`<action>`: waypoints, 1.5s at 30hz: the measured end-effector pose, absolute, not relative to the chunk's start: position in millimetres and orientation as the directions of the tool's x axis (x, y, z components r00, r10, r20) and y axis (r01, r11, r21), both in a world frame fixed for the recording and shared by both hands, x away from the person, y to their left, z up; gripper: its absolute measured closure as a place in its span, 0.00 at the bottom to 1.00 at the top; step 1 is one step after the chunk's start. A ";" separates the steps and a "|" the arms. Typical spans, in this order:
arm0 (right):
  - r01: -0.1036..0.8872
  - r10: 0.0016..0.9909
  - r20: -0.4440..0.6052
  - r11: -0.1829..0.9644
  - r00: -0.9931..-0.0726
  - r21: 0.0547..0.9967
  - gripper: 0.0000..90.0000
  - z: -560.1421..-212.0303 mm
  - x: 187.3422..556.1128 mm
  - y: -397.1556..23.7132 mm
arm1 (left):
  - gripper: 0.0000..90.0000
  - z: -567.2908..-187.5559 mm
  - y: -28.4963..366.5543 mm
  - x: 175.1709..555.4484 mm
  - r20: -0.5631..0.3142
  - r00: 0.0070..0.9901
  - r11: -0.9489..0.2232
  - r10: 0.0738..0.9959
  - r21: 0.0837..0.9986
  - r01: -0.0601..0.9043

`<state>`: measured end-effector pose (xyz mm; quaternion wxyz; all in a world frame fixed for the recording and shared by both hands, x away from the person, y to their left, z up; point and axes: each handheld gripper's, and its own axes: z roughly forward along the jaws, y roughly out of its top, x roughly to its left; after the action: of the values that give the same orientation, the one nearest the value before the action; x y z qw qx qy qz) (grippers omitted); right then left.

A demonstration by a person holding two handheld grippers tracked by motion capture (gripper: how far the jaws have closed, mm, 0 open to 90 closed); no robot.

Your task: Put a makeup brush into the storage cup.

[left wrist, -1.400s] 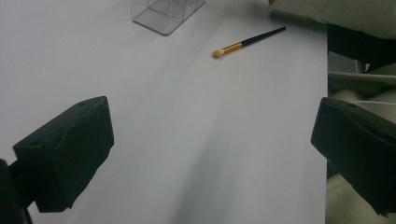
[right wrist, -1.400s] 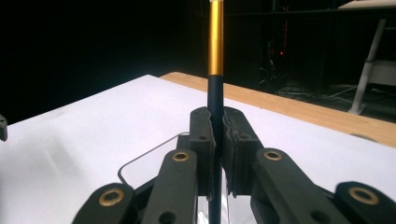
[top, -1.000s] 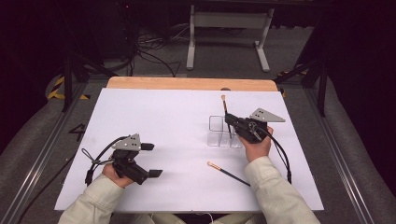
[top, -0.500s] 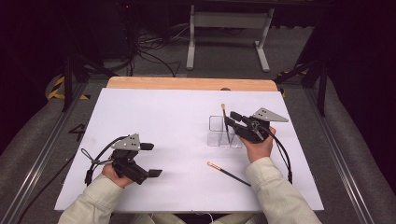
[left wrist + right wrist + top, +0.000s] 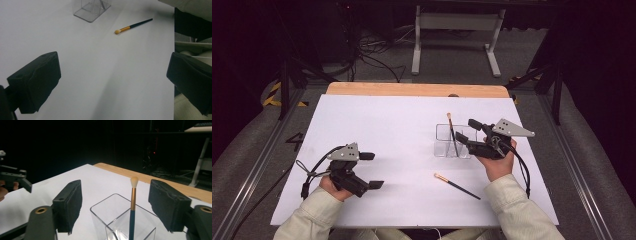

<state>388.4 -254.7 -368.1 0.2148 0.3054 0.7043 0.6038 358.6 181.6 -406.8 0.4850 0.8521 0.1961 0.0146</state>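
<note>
Releasing: right gripper (image 5: 468, 132) has just been opening its jaws, pads clear of the brush (image 5: 132, 207) standing in the clear holder (image 5: 443, 146). Second brush (image 5: 456, 185) lies near the holder, person's side; next move likely fetches it. Left gripper (image 5: 371, 170) open, idle.

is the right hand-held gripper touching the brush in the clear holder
Apart. The right gripper view shows the brush standing in the clear holder, with gaps to both pads of the right hand-held gripper.
</note>
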 end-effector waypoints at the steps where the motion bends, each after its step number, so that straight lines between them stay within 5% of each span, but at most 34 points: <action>1: 0.163 0.690 0.060 0.085 -0.721 0.983 0.27 -366.7 386.2 -255.8 | 0.00 -406.9 182.5 358.8 -0.165 0.923 -0.450 0.347 0.835 0.318; 14: 0.170 0.710 0.075 0.063 -0.700 0.983 0.00 -352.7 364.7 -276.1 | 0.00 -408.4 185.5 358.1 -0.170 0.919 -0.446 0.356 0.833 0.327; 31: 0.155 0.675 0.039 0.113 -0.737 0.981 0.00 -342.3 347.9 -285.6 | 0.00 -408.9 184.4 358.5 -0.173 0.918 -0.447 0.356 0.831 0.330; 45: 0.226 0.629 -0.006 0.289 -0.777 0.930 0.01 -327.8 349.4 -281.2 | 0.00 -410.0 182.8 358.6 -0.157 0.920 -0.462 0.359 0.827 0.321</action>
<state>349.4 -281.2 -327.8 0.1903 0.2741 0.7798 0.5297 358.6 182.8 -410.0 0.4792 0.8546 0.1990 0.0194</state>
